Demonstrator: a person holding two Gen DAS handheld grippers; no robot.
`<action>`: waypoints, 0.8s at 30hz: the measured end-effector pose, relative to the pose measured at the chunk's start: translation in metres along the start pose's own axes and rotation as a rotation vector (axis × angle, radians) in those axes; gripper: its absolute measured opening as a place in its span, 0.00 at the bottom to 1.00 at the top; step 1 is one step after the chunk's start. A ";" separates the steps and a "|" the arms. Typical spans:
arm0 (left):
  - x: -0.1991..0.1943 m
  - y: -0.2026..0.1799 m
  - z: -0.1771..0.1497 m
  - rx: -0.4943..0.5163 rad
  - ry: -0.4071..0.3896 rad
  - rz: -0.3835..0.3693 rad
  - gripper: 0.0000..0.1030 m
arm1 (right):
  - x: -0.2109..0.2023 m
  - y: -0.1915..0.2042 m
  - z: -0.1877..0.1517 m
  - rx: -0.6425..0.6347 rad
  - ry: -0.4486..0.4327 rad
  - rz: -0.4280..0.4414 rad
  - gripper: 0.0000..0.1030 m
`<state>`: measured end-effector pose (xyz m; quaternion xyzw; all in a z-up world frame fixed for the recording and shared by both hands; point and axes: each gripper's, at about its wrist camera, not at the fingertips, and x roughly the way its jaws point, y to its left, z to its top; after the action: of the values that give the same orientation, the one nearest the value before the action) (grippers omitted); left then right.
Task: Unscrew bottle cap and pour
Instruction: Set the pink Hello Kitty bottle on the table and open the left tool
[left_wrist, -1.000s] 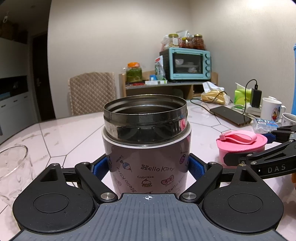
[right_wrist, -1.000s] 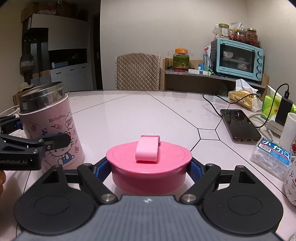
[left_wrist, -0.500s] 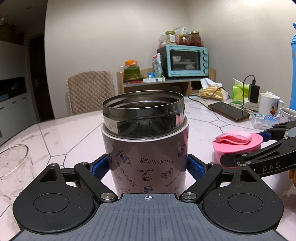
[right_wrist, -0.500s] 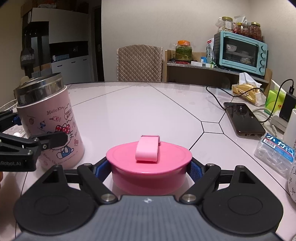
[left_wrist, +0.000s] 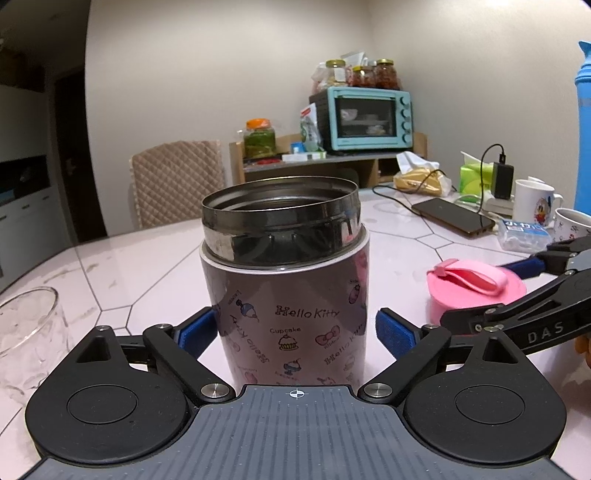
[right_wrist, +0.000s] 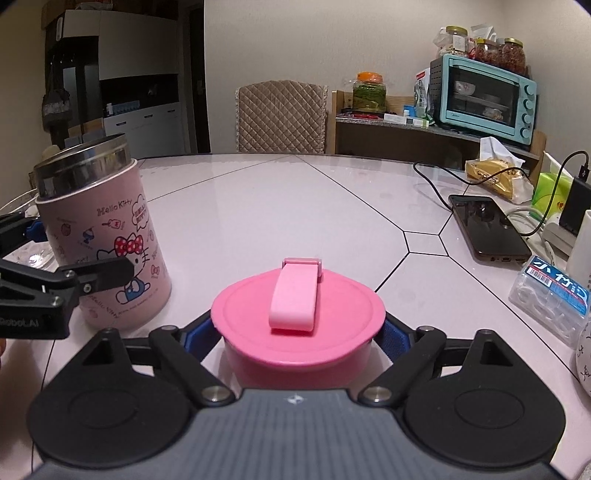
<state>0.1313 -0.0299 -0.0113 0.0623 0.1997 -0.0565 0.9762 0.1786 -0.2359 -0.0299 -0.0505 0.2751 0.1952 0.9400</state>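
The pink Hello Kitty jar (left_wrist: 288, 317) stands uncapped on the table (right_wrist: 295, 206), its steel threaded mouth bare. My left gripper (left_wrist: 295, 332) is shut on the jar's lower body, a blue pad on either side. From the right wrist view the jar (right_wrist: 107, 236) sits at the left with a black finger (right_wrist: 99, 273) across its front. The pink cap (right_wrist: 243, 306), with its folded strap on top, is held in my right gripper (right_wrist: 297, 336), low over the table to the right of the jar. A clear glass (left_wrist: 29, 332) stands left of the jar.
A phone (right_wrist: 487, 229) on a cable, a plastic box (right_wrist: 550, 295), mugs (left_wrist: 532, 203) and a tall blue bottle (left_wrist: 583, 129) crowd the table's right side. A quilted chair (right_wrist: 280, 118) and a shelf with a teal oven (right_wrist: 484, 96) stand behind.
My right gripper has dropped and tipped downward with the cap, so more of the cap's top shows. The jar stays in my left gripper and now looks slightly tilted.
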 end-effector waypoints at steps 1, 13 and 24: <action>-0.001 0.000 -0.001 0.003 0.000 -0.001 0.93 | -0.001 0.000 0.000 -0.001 -0.001 0.000 0.96; -0.012 -0.001 -0.007 0.017 0.000 -0.003 0.95 | -0.017 -0.005 -0.002 0.022 -0.049 0.012 0.99; -0.026 0.000 -0.013 0.010 0.003 0.008 1.00 | -0.047 -0.003 -0.004 0.059 -0.100 0.019 1.00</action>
<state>0.1026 -0.0257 -0.0129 0.0680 0.2005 -0.0536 0.9758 0.1420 -0.2555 -0.0079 -0.0106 0.2339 0.1982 0.9518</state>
